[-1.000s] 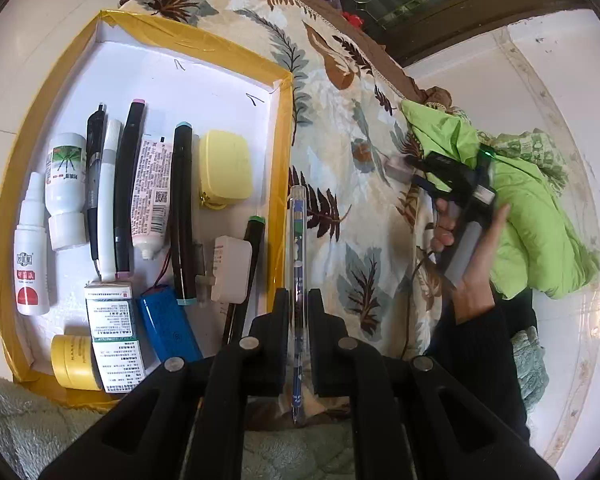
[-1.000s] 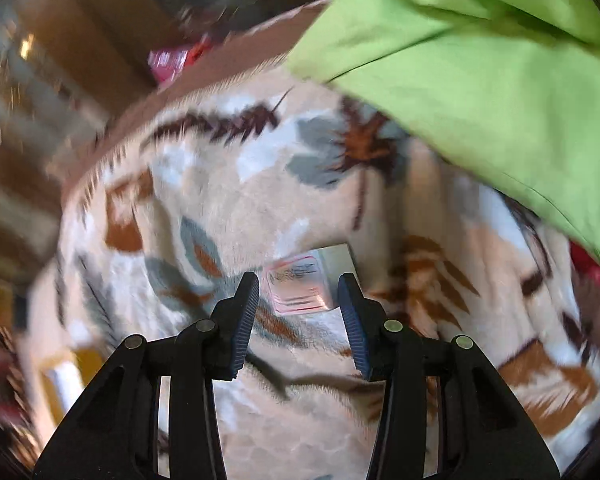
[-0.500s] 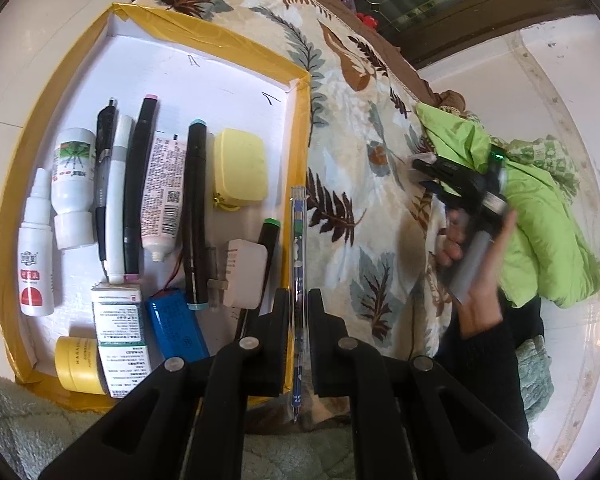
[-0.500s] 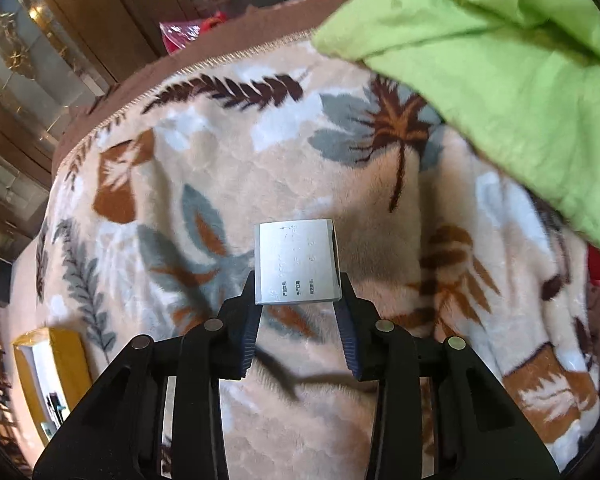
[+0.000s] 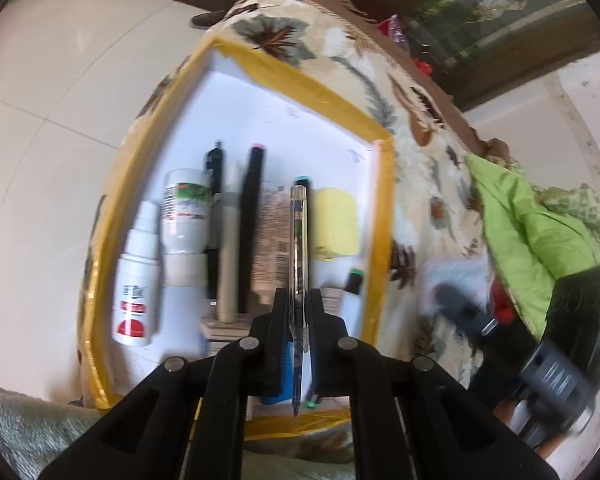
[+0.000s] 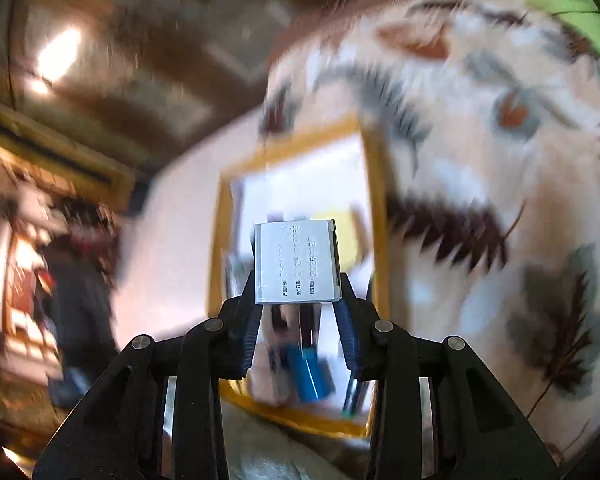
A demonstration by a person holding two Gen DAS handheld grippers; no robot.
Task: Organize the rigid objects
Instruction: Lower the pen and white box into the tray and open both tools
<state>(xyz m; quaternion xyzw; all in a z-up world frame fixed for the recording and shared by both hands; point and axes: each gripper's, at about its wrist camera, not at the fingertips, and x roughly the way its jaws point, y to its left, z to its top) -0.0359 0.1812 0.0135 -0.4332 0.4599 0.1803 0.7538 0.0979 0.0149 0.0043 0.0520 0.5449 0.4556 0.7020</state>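
Note:
My left gripper [image 5: 298, 300] is shut on a clear pen [image 5: 299, 248], held lengthwise above the yellow-rimmed white tray [image 5: 380, 248]. Lying in rows in the tray are two white bottles [image 5: 140, 276], dark pens [image 5: 250, 224], a tube and a yellow case [image 5: 336, 222]. My right gripper [image 6: 298, 300] is shut on a small silver box [image 6: 296, 262] with printed text, held in the air over the same tray [image 6: 374, 200]. In the left wrist view the right gripper [image 5: 500, 320] shows blurred at the right, beside the tray.
A leaf-patterned blanket [image 5: 432, 168] lies under the tray. A bright green garment [image 5: 532, 232] is heaped at the right. White floor tiles [image 5: 60, 120] stretch to the left. A blue battery pack [image 6: 308, 372] lies in the tray's near end. A person [image 6: 76, 304] stands blurred far left.
The right gripper closed on the silver box, lifted it off the blanket and swung it left over the tray. The left gripper carried the pen from the tray's right rim over the tray.

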